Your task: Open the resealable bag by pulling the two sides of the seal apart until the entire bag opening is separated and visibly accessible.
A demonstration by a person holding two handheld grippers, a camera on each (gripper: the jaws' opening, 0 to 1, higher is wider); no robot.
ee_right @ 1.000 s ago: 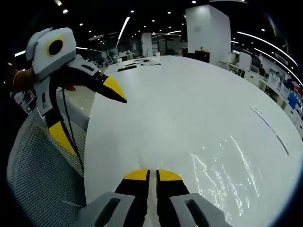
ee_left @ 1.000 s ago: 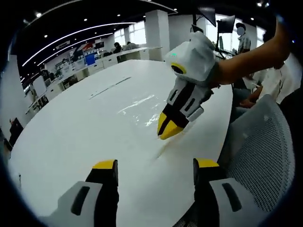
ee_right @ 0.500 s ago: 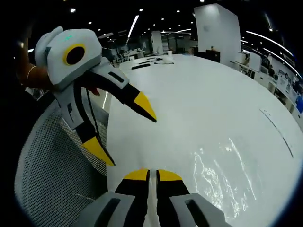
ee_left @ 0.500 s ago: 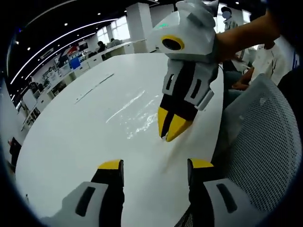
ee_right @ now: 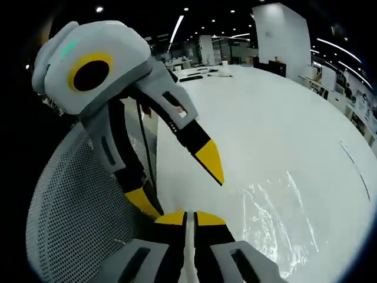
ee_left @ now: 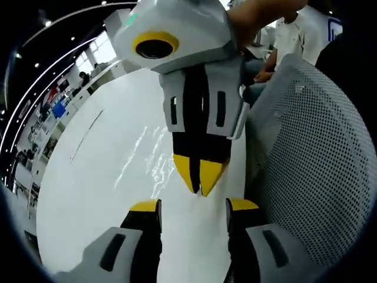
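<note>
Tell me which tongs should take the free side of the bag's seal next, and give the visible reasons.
Left. The left tongs stand open right at the near edge of the clear bag, with nothing between them. The right tongs are shut, apparently pinching that edge, so they look occupied as the anchor.

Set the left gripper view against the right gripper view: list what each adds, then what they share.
Left gripper view adds: the right gripper seen head-on, jaws shut, and seated people in white shirts.
Right gripper view adds: the left gripper with jaws open, and dark items at the table's far end.
Both share: the white table, the clear bag lying on it, and the mesh chair.
</note>
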